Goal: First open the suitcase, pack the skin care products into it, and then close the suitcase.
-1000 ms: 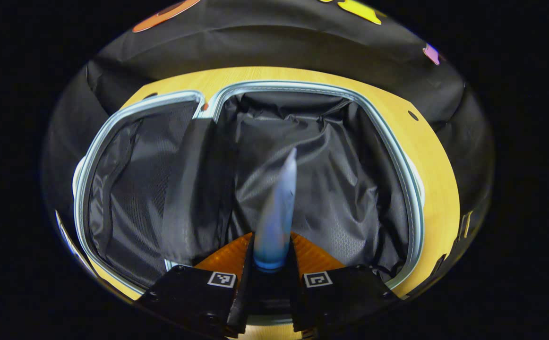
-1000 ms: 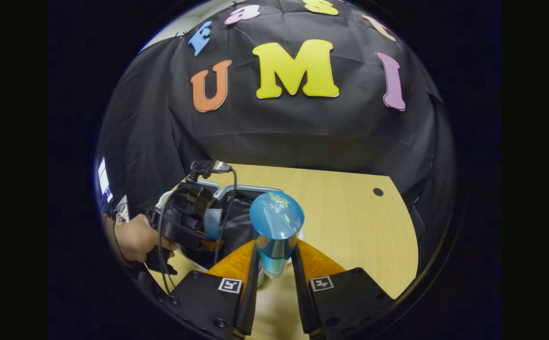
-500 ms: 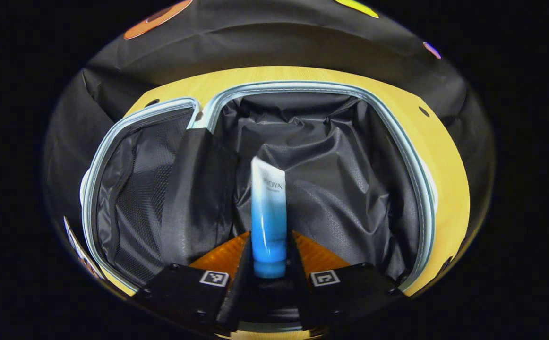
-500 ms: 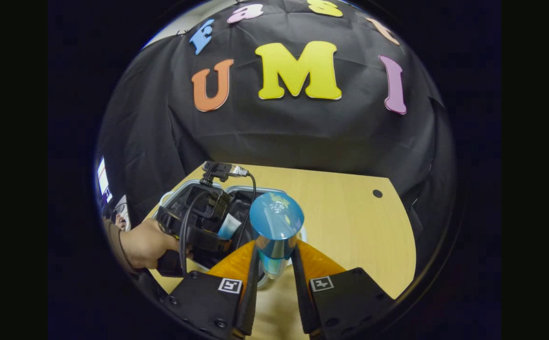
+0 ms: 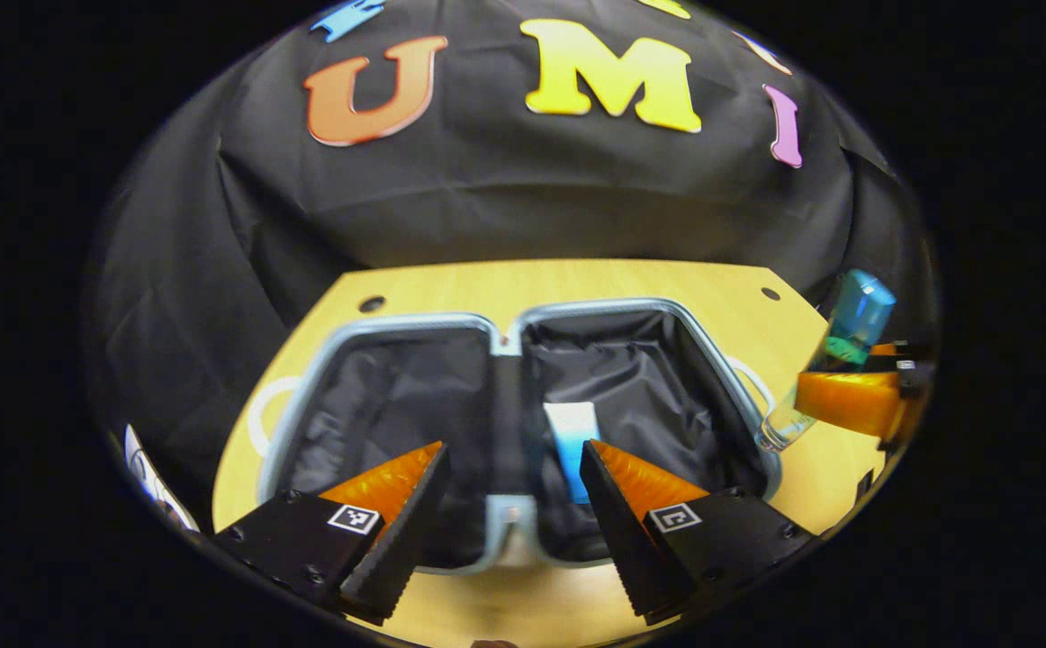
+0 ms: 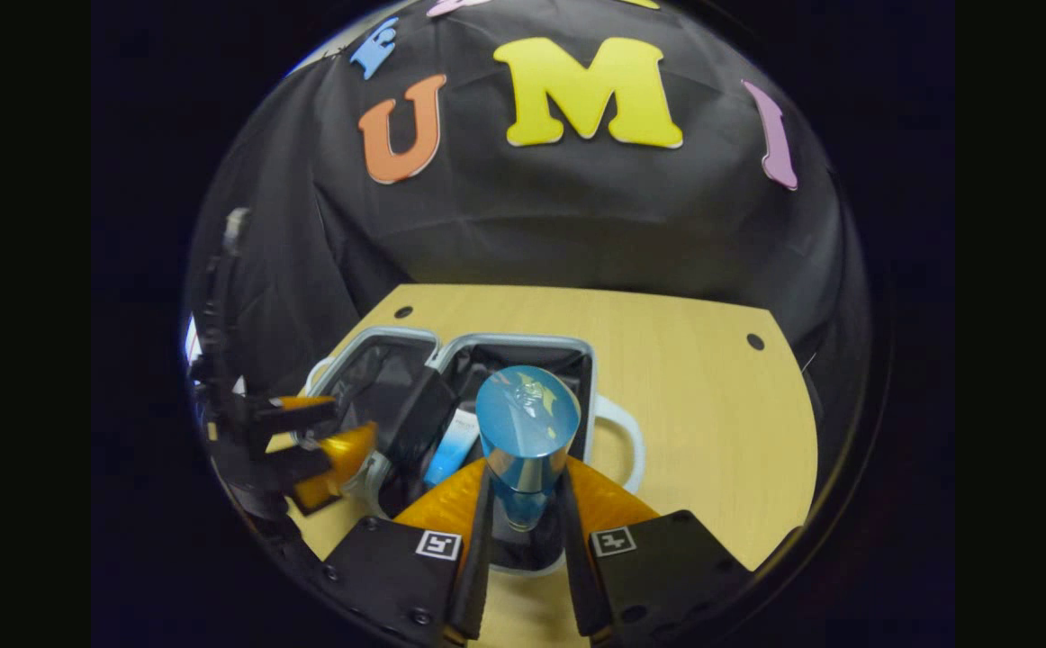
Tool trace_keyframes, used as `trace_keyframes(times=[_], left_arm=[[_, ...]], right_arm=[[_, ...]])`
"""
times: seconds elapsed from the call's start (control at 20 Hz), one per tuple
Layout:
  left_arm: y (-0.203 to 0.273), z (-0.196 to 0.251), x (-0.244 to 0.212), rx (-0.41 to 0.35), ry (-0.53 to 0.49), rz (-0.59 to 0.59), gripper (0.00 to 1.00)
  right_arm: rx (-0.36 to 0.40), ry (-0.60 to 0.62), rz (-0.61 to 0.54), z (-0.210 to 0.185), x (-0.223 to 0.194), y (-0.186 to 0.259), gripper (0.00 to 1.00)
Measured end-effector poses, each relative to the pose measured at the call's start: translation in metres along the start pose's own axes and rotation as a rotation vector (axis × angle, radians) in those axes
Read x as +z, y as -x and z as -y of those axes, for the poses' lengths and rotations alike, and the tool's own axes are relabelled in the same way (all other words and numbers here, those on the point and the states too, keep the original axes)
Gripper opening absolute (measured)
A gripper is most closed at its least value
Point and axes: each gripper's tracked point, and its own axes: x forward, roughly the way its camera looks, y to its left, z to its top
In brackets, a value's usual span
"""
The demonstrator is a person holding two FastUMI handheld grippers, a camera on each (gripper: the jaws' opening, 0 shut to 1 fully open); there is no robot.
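The suitcase [image 5: 415, 320] lies open on the wooden table, both halves lined in black. A blue and white tube [image 5: 571, 439] rests in its right half, near the hinge. My left gripper [image 5: 509, 472] hovers open in front of the case, nothing between its fingers. My right gripper [image 6: 524, 470] is shut on a clear bottle with a blue cap [image 6: 527, 423], held upright just above the near edge of the suitcase [image 6: 523, 340]. The tube [image 6: 453, 445] lies left of that bottle. The left gripper [image 6: 311, 445] stands open at the case's left side.
The wooden table [image 6: 703, 396] stretches bare to the right of the case. A white handle [image 6: 633, 434] sticks out of the suitcase's right side. In the left gripper view the right gripper [image 5: 847, 403] carries the bottle [image 5: 852, 324] at the far right.
My left gripper opened, let go of the tube and drew back up from the case; the tube now lies inside. The right gripper moved the bottle closer, over the suitcase's edge.
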Motion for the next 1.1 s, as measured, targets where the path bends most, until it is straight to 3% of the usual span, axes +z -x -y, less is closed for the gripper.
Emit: trace_keyframes(times=[0.25,0.5,0.85,1.1], left_arm=[[0.055,-0.098,-0.005,0.04,0.061,0.076,0.93],[0.104,-0.173,-0.014,0.138,0.128,0.159,0.93],[0.096,-0.25,-0.028,0.24,0.286,0.175,0.93],[0.078,-0.267,-0.055,0.231,0.504,0.142,0.96]], right_arm=[[0.013,-0.022,-0.129,-0.023,-0.034,-0.041,0.36],[-0.041,-0.022,-0.194,-0.026,-0.048,-0.069,0.35],[-0.084,-0.084,-0.227,-0.025,-0.036,-0.111,0.35],[-0.156,-0.127,-0.312,-0.019,-0.054,-0.139,0.35]])
